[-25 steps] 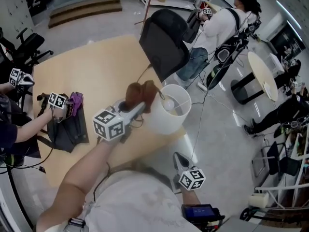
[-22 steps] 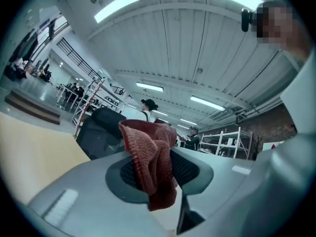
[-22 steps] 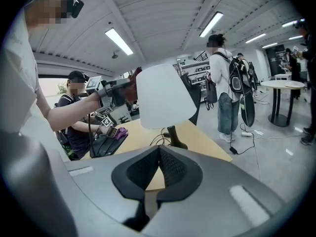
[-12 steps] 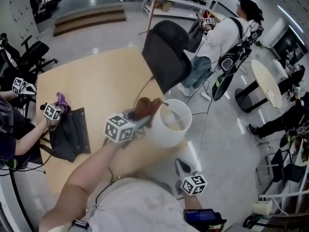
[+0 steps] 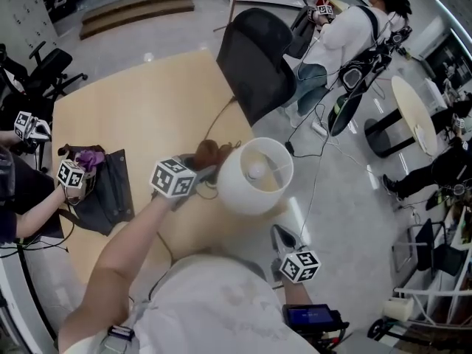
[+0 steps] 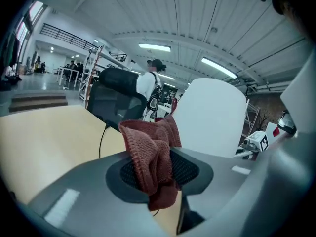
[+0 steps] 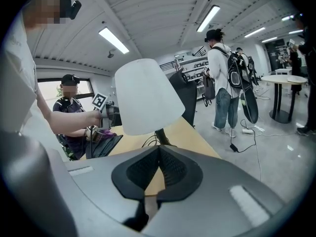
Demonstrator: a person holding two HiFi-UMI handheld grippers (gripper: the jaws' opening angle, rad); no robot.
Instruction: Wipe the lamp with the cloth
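Observation:
A lamp with a white shade [image 5: 254, 174] stands near the right edge of the wooden table [image 5: 133, 109]. My left gripper [image 5: 209, 167] is shut on a bunched reddish-brown cloth [image 5: 208, 153], held against the shade's left side. In the left gripper view the cloth [image 6: 150, 157] is pinched between the pads of my left gripper [image 6: 154, 172], and the shade [image 6: 210, 117] rises just beyond it. My right gripper [image 5: 280, 236] hovers off the table's near edge, below the lamp. In the right gripper view that gripper [image 7: 158, 169] is shut and holds nothing, pointing at the shade [image 7: 148, 95] and the lamp's dark stem [image 7: 160, 137].
A black office chair [image 5: 254, 57] stands behind the lamp, and a dark cable [image 5: 217, 120] runs across the table. At the left, another person's grippers [image 5: 70, 175] work over a black bag [image 5: 103, 190]. A person with a backpack [image 5: 346, 32] stands beyond the chair.
My left gripper has come down with the cloth, from the shade's top rim to its left side. The right gripper has shifted slightly.

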